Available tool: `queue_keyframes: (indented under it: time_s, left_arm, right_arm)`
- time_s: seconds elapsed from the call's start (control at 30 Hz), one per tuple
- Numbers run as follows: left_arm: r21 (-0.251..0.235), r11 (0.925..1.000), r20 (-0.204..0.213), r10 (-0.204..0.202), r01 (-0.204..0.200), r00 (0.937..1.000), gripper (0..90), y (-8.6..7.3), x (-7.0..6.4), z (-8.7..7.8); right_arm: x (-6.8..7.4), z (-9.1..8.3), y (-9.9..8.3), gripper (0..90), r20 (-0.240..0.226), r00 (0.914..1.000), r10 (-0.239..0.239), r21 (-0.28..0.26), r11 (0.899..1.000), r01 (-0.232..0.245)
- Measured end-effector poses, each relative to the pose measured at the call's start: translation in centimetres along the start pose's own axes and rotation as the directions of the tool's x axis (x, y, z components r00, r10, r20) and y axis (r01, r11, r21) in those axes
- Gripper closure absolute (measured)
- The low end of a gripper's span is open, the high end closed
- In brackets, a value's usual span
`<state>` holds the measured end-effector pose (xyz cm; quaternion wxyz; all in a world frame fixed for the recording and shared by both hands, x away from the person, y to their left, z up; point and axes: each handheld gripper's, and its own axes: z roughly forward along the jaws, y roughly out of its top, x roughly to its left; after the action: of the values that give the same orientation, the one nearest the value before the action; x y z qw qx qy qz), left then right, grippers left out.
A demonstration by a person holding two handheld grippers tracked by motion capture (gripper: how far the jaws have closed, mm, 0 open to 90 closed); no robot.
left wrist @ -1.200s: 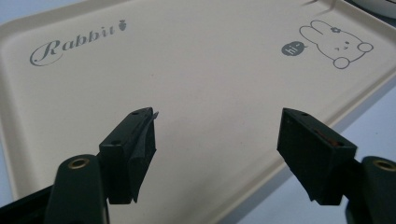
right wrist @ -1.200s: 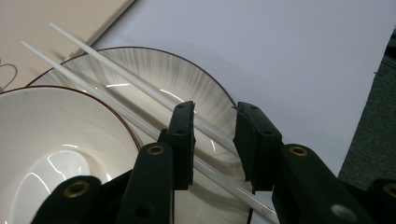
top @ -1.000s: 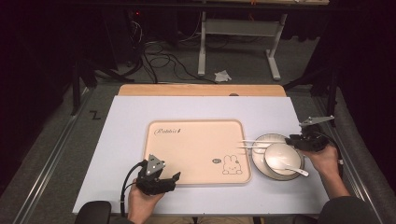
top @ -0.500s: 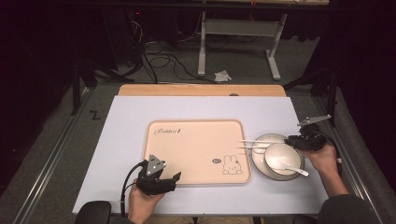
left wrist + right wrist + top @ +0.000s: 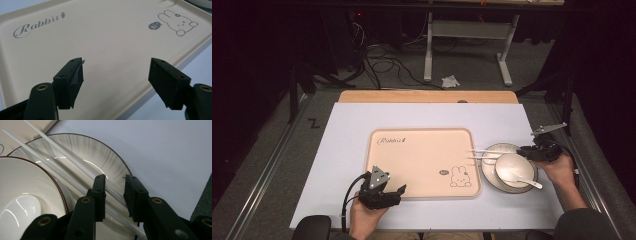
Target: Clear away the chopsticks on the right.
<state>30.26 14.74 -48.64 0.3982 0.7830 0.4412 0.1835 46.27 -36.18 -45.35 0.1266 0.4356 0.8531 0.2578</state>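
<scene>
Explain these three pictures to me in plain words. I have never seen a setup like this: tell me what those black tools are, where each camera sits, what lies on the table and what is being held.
There is no robot. A person holds a hand tool in each hand, each with two black fingers that pinch.

The high view looks down from above the person's side of the table. The left gripper hovers at the near edge of a beige tray printed with a rabbit. The right gripper reaches a plate carrying a white bowl, a spoon and white chopsticks.

The other two pictures come from cameras riding on the tools. In the left gripper view the fingers stand wide apart over the tray, holding nothing. In the right gripper view the fingers sit either side of one chopstick, nearly closed; whether they pinch it yet I cannot tell.
</scene>
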Motion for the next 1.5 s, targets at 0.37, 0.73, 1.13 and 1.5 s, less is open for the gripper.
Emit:
queue_keyframes:
  time_s: [0.37, 0.73, 1.13, 1.5]
  left_arm:
    - [0.007, 1.0, 0.008, 0.005, -0.005, 1.0, 28.3, -0.1, -0.1, 0.2]
    - [-0.004, 1.0, 0.005, 0.009, -0.009, 1.0, 28.4, 0.0, -0.2, 0.1]
    - [-0.006, 0.9999, 0.003, 0.015, -0.015, 0.9999, 28.4, 0.0, -0.2, 0.0]
    - [-0.008, 0.9998, 0.007, 0.018, -0.018, 0.9998, 28.9, 0.0, -0.3, 0.0]
  right_arm:
    - [-0.1, 0.1, 0.0, 71.5, -0.02, 0.9998, 0.002, 0.017, 1.0, -0.002]
    - [-0.3, 0.7, 0.0, 72.7, -0.02, 0.9998, -0.008, 0.039, 0.999, 0.008]
    - [-0.4, 1.1, 0.0, 82.7, -0.003, 0.9995, -0.031, 0.054, 0.998, 0.031]
    - [-0.3, 0.8, -0.1, 85.2, 0.011, 0.9993, -0.036, 0.046, 0.998, 0.035]
